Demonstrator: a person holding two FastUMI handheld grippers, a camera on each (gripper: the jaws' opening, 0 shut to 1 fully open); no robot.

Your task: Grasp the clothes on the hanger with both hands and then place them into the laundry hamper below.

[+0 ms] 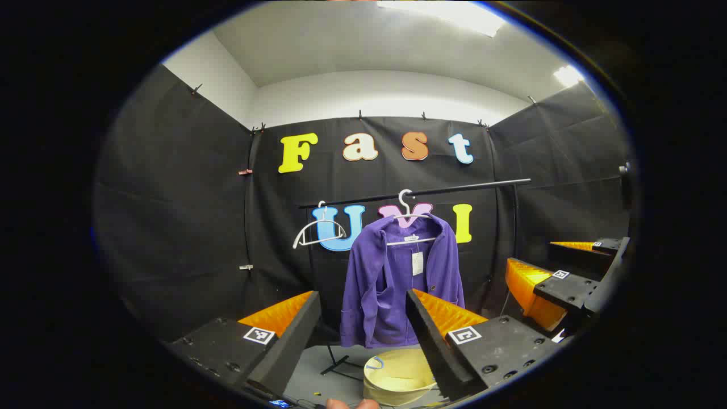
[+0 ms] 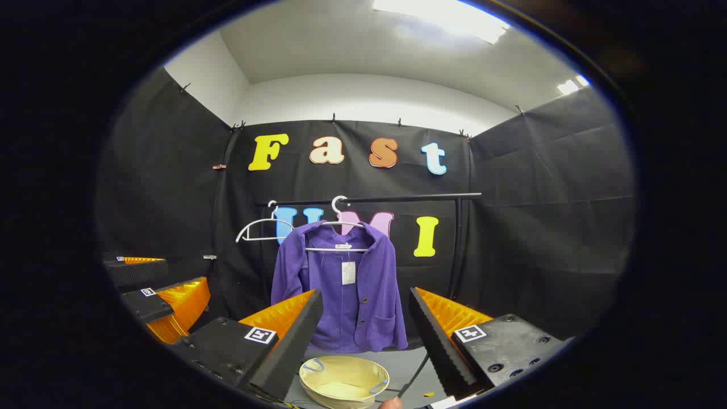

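I judge the step in hand to be the approach: both grippers are well short of the garment, and nothing is grasped yet.

1. Clothes rail [image 1: 420,192]: a dark horizontal bar on an upright stand against the back wall. It carries two hangers. I keep both grippers below the bar on the way in.
2. Purple jacket [image 2: 341,289]: the task's garment. It hangs open-fronted from the white hanger [image 2: 341,224] near the middle of the rail, with a paper tag [image 2: 348,272] at the chest. I plan to take one shoulder or front panel with each gripper, lift enough to free the collar from the hanger, then lower it.
3. Left gripper [image 1: 363,324]: jaws apart, empty, aimed at the jacket's lower half.
4. Right gripper [image 2: 366,324]: jaws apart, empty, also aimed at the jacket's lower half. It also appears at the right edge of the left gripper view.
5. Laundry hamper [image 2: 309,383]: a pale yellow round tub on the grey floor, directly below the jacket's hem. Its interior appears empty as far as I can see.
6. Empty hanger [image 1: 318,230]: white, bare, at the left end of the rail, apart from the jacket. I leave it alone.
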